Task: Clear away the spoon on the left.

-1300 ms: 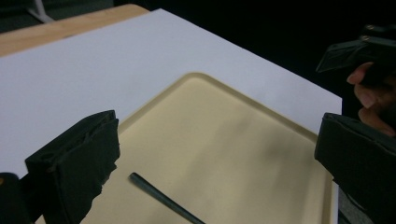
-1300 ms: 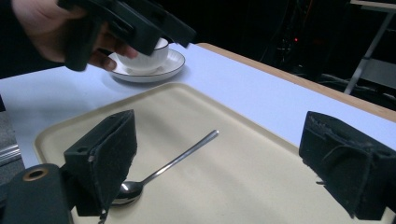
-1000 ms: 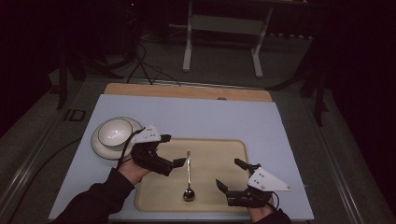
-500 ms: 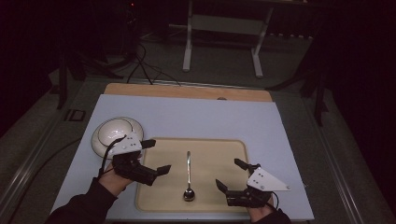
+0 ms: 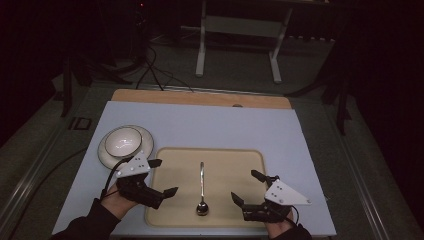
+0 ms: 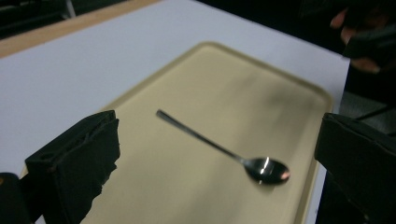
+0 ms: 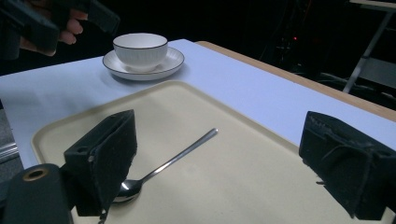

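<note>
A metal spoon (image 5: 201, 186) lies along the middle of a beige tray (image 5: 227, 162), bowl end toward the near edge; it is also seen as the spoon (image 6: 224, 151) and the spoon (image 7: 168, 162) in the gripper views. A white cup (image 5: 123, 139) sits on a white saucer (image 5: 106, 152) left of the tray, shown again as the cup (image 7: 140, 48). My left gripper (image 5: 163, 177) hovers open at the tray's left edge, jaws wide and empty. Over the tray's near right corner, my right gripper (image 5: 248, 187) is open too, holding nothing.
The tray rests on a pale blue mat (image 5: 200, 125) over a wooden table (image 5: 200, 97). Beyond the table stand a metal frame (image 5: 237, 45) and cables on a dark floor. The mat's far half is bare.
My left gripper has pulled back left and toward the near edge, away from the spoon's handle, ending at the tray's left rim. The right gripper has stayed put.
</note>
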The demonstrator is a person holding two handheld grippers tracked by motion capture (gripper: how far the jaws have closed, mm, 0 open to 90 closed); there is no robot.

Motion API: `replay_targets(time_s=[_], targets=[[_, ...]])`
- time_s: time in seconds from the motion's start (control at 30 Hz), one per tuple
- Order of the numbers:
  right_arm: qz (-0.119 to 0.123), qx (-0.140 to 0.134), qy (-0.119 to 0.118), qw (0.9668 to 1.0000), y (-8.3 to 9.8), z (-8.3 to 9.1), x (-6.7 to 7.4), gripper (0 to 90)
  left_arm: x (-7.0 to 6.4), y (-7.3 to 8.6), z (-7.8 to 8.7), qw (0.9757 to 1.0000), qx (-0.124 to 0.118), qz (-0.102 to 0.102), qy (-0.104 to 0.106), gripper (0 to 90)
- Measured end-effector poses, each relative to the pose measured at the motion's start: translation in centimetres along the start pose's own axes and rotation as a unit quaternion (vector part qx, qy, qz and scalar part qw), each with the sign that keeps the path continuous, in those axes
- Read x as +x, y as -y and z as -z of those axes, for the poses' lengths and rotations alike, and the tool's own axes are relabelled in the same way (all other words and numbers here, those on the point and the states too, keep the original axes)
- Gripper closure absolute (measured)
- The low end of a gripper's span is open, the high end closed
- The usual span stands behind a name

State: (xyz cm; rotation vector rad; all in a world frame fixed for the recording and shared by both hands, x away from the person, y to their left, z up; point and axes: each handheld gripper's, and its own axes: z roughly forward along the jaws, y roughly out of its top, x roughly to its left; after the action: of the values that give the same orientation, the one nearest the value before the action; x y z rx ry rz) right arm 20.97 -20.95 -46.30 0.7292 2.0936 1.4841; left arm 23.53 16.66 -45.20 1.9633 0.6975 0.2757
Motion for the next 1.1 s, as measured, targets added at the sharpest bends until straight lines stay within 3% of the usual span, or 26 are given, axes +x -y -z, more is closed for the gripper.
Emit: replay_targets(time_s=[0.37, 0.5, 0.67, 0.77, 0.93, 1.1], targets=[[-0.001, 0.008, 0.004, 1.0, 0.1, -0.1, -0.1, 11.5, 0.6, 2.0, 0.4, 0.9997, 0.011, 0.004, -0.022, 0.8], [-0.004, 0.016, 0.003, 0.9999, 0.3, -0.3, -0.3, 11.5, 1.0, 3.5, 0.5, 0.9994, 0.019, 0.013, -0.025, 0.8], [-0.007, 0.02, 0.004, 0.9998, 0.4, -0.4, -0.4, 11.5, 1.3, 4.4, 1.0, 0.9994, 0.016, 0.02, -0.026, 0.8], [-0.01, 0.021, 0.004, 0.9997, 0.5, -0.4, -0.4, 11.5, 1.5, 4.7, 1.2, 0.9995, 0.015, 0.013, -0.023, 0.8], [-0.011, 0.028, 0.002, 0.9995, 0.6, -0.6, -0.5, 11.5, 1.9, 5.8, 2.0, 0.9991, 0.003, 0.036, -0.023, 0.8], [-0.011, 0.03, 0.001, 0.9995, 0.6, -0.6, -0.6, 11.5, 1.7, 6.2, 2.1, 0.9991, 0.005, 0.041, -0.011, 0.8]])
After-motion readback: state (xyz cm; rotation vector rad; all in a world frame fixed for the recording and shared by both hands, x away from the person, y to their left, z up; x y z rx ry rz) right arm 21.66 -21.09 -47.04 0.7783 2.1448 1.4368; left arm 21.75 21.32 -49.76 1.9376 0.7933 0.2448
